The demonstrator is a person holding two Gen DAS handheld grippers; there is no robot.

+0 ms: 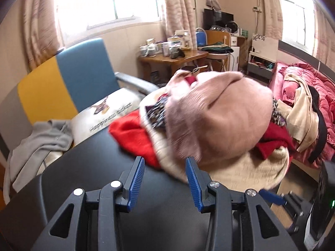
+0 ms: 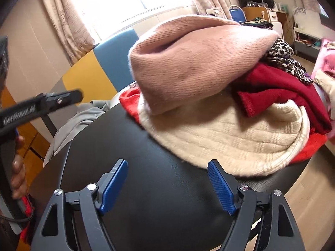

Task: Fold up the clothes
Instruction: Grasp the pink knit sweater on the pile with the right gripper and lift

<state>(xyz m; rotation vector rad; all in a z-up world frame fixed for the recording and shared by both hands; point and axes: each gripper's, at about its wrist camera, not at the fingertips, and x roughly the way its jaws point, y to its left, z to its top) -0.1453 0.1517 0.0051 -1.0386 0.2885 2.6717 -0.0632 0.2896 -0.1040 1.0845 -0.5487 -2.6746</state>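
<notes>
A heap of clothes lies on the far part of a round black table. On top is a pink knit sweater. Under it is a cream ribbed knit, with a bright red garment, a dark red one and a leopard-print piece. My left gripper is open just short of the heap's near edge, with nothing between its blue pads. My right gripper is open wide over bare tabletop in front of the cream knit. A hand holds the left tool at the left edge of the right wrist view.
A blue and yellow chair stands behind the table with a white cushion and a grey garment on it. At the right is a bed with a pink quilt and more clothes. A cluttered wooden desk stands by the window.
</notes>
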